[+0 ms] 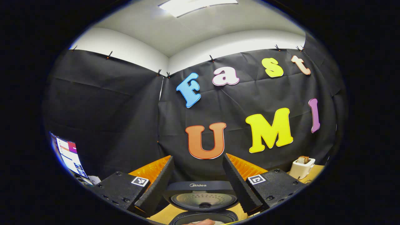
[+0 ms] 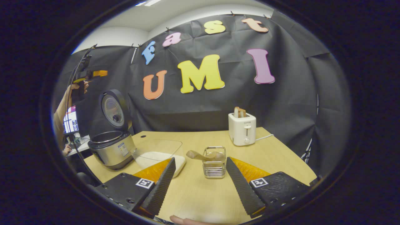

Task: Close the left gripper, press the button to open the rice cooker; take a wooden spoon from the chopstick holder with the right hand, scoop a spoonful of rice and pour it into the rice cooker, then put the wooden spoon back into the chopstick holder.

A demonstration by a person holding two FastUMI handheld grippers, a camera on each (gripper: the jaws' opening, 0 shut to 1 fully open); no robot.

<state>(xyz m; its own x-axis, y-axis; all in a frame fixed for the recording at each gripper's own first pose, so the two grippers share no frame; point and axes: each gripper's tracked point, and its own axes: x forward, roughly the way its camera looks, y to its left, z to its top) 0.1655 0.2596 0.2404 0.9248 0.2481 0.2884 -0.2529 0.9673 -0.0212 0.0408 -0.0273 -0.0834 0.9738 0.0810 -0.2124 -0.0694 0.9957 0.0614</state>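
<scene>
The rice cooker stands at the table's left end with its lid swung up. In the left gripper view my left gripper is open, high above the cooker's raised lid. A wire chopstick holder stands just ahead of my open right gripper, a short way off. The wooden spoon rests in it, leaning out to the left. A clear glass dish of white rice sits between cooker and holder. Neither gripper has anything between its fingers.
A white toaster with bread in it stands at the back of the wooden table, its cord running right. A person's arm holds the other gripper up at the far left, beside a screen.
</scene>
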